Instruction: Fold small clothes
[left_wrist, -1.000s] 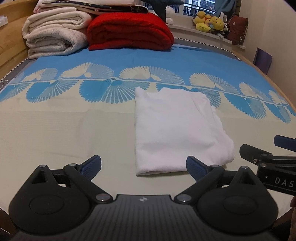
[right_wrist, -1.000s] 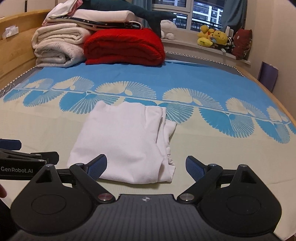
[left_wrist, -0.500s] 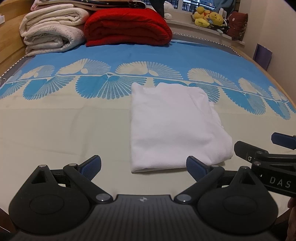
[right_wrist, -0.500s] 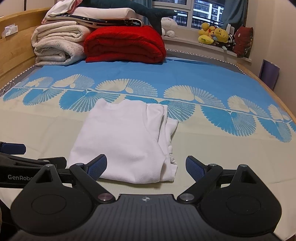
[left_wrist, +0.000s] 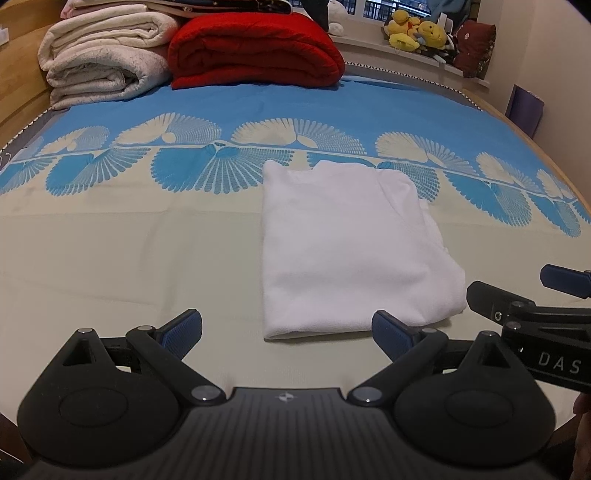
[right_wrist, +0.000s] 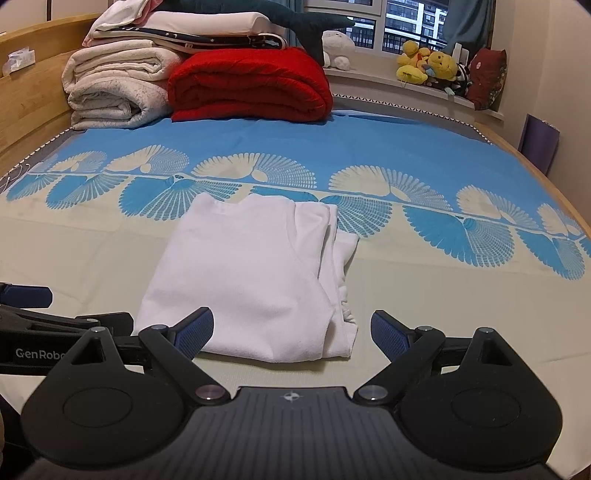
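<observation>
Layers along the right edge of the folded white shirt (right_wrist: 251, 273) could slip apart if nudged, since the left gripper (left_wrist: 287, 330) and right gripper (right_wrist: 291, 332) hover released just before its near hem.

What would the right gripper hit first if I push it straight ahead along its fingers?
Most likely the near edge of the folded white garment, lying just ahead of the open right gripper and slightly left of its centre. Depth is uncertain; a low path could touch the bedsheet first.

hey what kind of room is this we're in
Most likely a bedroom. The white garment lies on a bed with folded blankets stacked at its far end, and plush toys sit on the windowsill.
</observation>
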